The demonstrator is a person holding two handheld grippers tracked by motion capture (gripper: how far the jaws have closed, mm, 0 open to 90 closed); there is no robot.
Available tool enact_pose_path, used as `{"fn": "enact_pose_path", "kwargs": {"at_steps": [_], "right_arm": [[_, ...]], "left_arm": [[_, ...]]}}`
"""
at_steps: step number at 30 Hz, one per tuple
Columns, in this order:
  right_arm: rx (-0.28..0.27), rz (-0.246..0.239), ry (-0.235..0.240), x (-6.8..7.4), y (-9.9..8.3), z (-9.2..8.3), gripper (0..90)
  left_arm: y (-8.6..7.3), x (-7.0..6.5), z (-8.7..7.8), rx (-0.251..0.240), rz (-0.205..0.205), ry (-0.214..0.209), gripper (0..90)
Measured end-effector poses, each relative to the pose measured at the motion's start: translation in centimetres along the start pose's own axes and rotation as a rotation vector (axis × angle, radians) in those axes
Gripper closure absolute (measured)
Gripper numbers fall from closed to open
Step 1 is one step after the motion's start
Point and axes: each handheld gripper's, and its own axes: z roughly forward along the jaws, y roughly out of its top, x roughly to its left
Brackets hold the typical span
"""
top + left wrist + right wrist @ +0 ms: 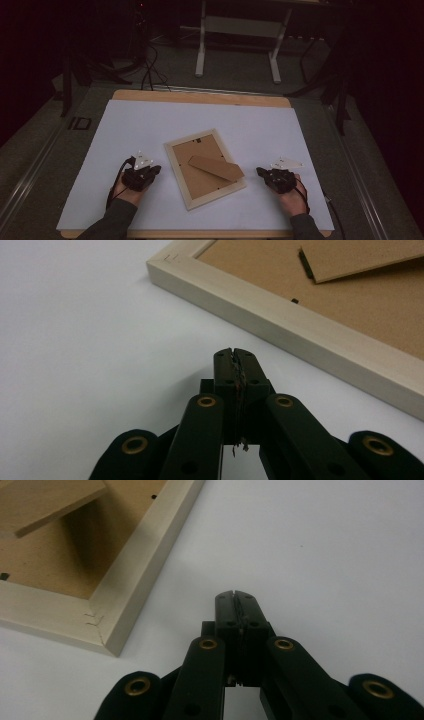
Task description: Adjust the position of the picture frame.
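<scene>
A picture frame (205, 168) lies face down near the middle of the table (150, 120), a bit closer to the near edge. Its brown back faces up, and its stand flap (216, 168) is partly lifted and points toward the right edge.

The left tongs (154, 170) rest on the white table top just beside the frame's left side. In the left gripper view the left tongs (234, 351) are pressed together with nothing between them, and the pale wooden rim (300, 332) of the frame runs just ahead, not touching. The right tongs (260, 171) rest near the frame's right side. In the right gripper view the right tongs (234, 594) are pressed together too and hold nothing, with a corner of the frame (102, 625) close by.

I think this is the start of the work: both hands wait on each side of the frame, and nobody has grabbed it yet.

For the next move, the tongs must spread wide first. Then one can slide up to the rim or the flap and pinch it gently. The rim lies flat on the table, so getting under it may be tricky.
</scene>
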Motion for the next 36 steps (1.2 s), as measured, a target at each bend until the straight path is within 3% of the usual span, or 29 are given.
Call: {"fn": "enact_pose_path", "kwargs": {"at_steps": [12, 31, 36], "right_arm": [[0.003, -0.024, 0.022, 0.5, 0.1, 0.4, 89.6], [0.066, -0.126, 0.118, 3.2, 0.1, 1.9, 89.7], [0.068, -0.114, 0.131, 3.0, 0.1, 1.8, 89.8]], "left_arm": [[0.4, -0.3, 1.2, -0.003, -0.009, -0.006, 90.0], [0.7, -1.9, 2.3, 0.034, 0.048, -0.033, 90.0], [0.8, -2.1, 2.4, 0.036, 0.050, -0.038, 90.0]]}}
